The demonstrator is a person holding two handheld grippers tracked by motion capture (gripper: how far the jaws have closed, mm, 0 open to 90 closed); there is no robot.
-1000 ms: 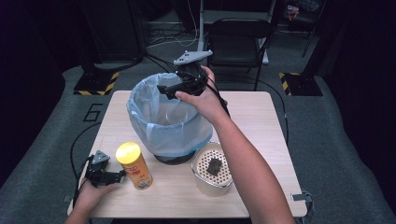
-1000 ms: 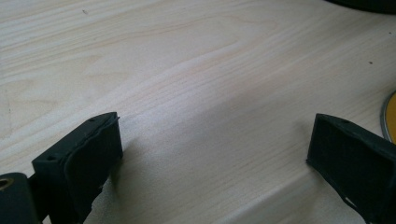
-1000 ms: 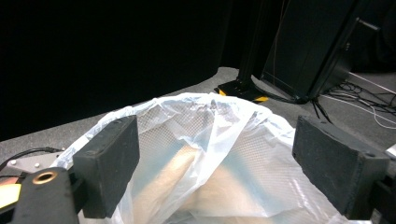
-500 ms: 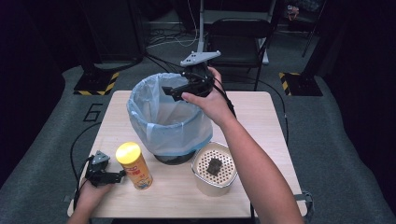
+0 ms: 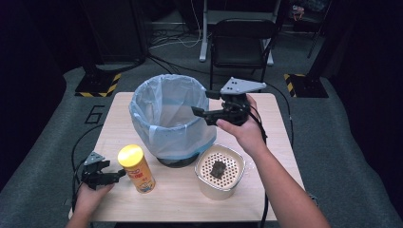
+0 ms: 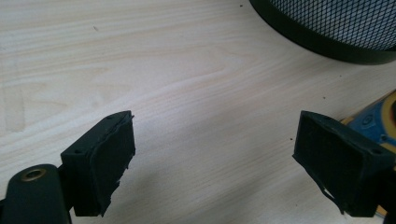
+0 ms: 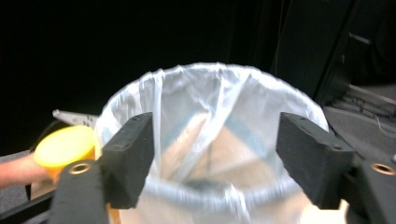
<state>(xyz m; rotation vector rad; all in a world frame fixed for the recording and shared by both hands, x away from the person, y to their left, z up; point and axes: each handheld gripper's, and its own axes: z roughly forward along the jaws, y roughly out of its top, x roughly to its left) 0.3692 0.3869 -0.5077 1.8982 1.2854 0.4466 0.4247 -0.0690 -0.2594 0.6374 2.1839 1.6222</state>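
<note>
From above, the left gripper (image 5: 116, 175) is sitting just beside the yellow-lidded can (image 5: 137, 168), jaws closing in, nothing between them. The right gripper (image 5: 199, 112), also closing, empty, is hovering at the bin's (image 5: 171, 118) rim.

Left gripper view: the can (image 6: 373, 116) is lying beyond the right jaw.

Right gripper view: spread jaws are framing the bin (image 7: 215, 140).

Bright overhead light on the table (image 5: 142, 199), pitch-dark room all around. Soft shadows under the bin (image 5: 173, 116) and canister (image 5: 138, 168). High view a bit soft and grainy. Right gripper view smeared with motion blur, liner blown out white. Left gripper view sharp on the woodgrain.
</note>
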